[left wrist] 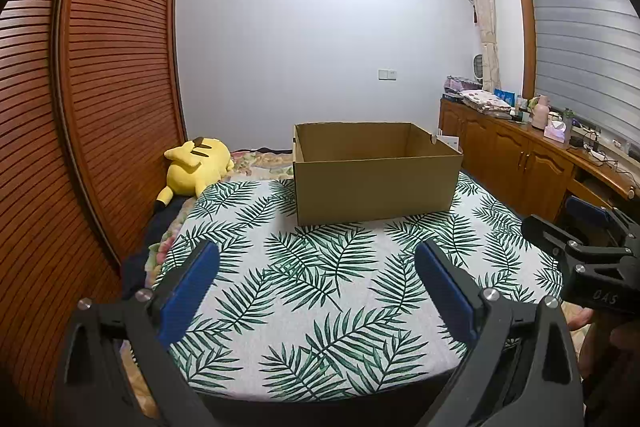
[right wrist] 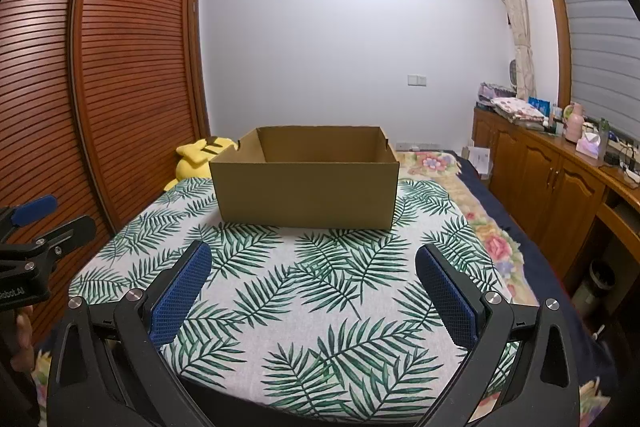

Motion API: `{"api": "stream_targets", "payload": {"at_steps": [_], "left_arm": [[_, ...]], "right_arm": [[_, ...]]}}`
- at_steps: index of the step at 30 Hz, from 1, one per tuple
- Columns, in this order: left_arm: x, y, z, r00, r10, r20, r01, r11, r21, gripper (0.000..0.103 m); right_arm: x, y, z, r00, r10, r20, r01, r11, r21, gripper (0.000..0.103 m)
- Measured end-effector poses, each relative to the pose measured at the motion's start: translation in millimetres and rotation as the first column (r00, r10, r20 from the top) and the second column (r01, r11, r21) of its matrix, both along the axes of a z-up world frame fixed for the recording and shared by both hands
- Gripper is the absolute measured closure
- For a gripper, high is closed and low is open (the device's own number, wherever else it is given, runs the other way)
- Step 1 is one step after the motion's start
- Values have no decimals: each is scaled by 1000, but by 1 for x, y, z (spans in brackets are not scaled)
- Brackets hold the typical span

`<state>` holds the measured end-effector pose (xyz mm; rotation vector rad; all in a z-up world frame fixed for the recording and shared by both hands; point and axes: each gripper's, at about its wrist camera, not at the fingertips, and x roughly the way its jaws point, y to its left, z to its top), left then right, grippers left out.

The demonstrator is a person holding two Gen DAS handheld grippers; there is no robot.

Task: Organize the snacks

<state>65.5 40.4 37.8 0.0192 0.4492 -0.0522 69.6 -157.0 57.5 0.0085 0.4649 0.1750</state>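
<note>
1. Squarely ahead, a cardboard box (left wrist: 376, 173) is sitting upright on the leaf-print cloth (left wrist: 320, 307), toward the cloth's far edge, with its open top facing up and its long axis running left to right across both views.
2. It is showing plain brown walls with no flaps standing up; what is visible of its inside is looking bare, though the floor is hidden behind the near wall.
3. No snacks are showing in either view.
4. The left gripper (left wrist: 316, 291) is hovering over the near edge of the cloth, level and pointing toward the box, its blue-padded fingers (left wrist: 188, 291) spread wide with nothing between them.
5. The right gripper (right wrist: 312, 291) is hovering in the same manner just beside it, also aiming at the box (right wrist: 304, 179), its blue pads (right wrist: 180, 295) wide apart and gripping nothing.
6. Each gripper is appearing at the side edge of the other's view, so the two are sitting side by side and near each other.
7. A yellow plush toy (left wrist: 198, 163) is lying on the bed beyond the cloth's far left corner, next to the slatted wooden wardrobe (left wrist: 100, 67).
8. Wooden cabinets (right wrist: 552, 179) carrying folded linens and bottles are running along the right wall.
</note>
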Motion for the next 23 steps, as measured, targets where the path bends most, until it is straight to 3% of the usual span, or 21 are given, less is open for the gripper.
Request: {"api": "stream_targets", "payload": {"at_steps": [23], "left_arm": [[-1, 0, 2, 1000, 1, 4, -1, 1000, 1, 4]], "right_arm": [[-1, -1, 0, 1000, -3, 3, 3, 1000, -2, 0]]}}
